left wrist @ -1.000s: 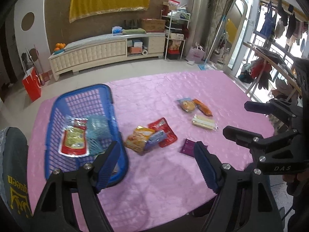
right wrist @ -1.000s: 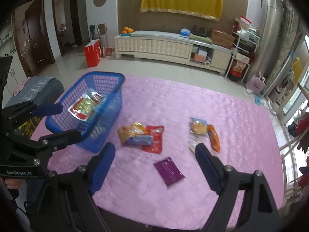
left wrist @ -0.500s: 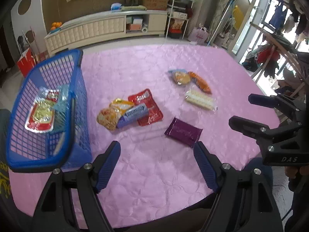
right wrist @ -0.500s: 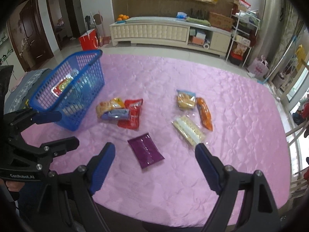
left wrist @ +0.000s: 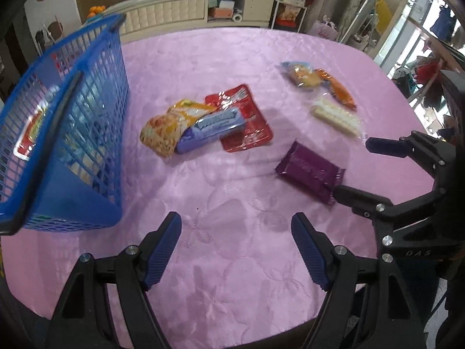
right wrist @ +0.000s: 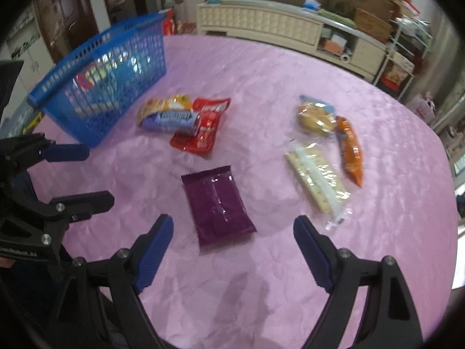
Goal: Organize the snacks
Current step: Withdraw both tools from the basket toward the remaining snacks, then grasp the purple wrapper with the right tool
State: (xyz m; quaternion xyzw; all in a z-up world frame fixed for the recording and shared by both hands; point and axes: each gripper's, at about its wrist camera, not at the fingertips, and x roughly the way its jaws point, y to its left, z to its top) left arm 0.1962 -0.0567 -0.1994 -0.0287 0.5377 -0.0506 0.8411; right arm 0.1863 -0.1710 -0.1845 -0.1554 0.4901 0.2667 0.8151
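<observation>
A blue mesh basket (left wrist: pixel 72 122) (right wrist: pixel 96 87) stands at the table's left with packets inside. On the pink cloth lie a purple packet (left wrist: pixel 309 171) (right wrist: pixel 218 203), a red packet (left wrist: pixel 241 119) (right wrist: pixel 203 128), a blue bar (left wrist: pixel 209 129) (right wrist: pixel 171 120) on a yellow-orange bag (left wrist: pixel 165 131), a cracker pack (left wrist: pixel 334 115) (right wrist: pixel 316 180), an orange packet (right wrist: pixel 350 151) and a bun pack (right wrist: pixel 315 116). My left gripper (left wrist: pixel 235 250) is open and empty near the front edge. My right gripper (right wrist: pixel 232 250) is open and empty, just short of the purple packet.
The round table's pink cloth (left wrist: pixel 221 52) ends close below both grippers. Behind it stand a long cream cabinet (right wrist: pixel 261 23), shelving (right wrist: pixel 407 43) and a window side with hanging clothes (left wrist: pixel 430 67).
Both grippers have come down and forward toward the table. The snacks now look larger and nearer, and the right gripper has closed in on the purple packet. Both stay open.
</observation>
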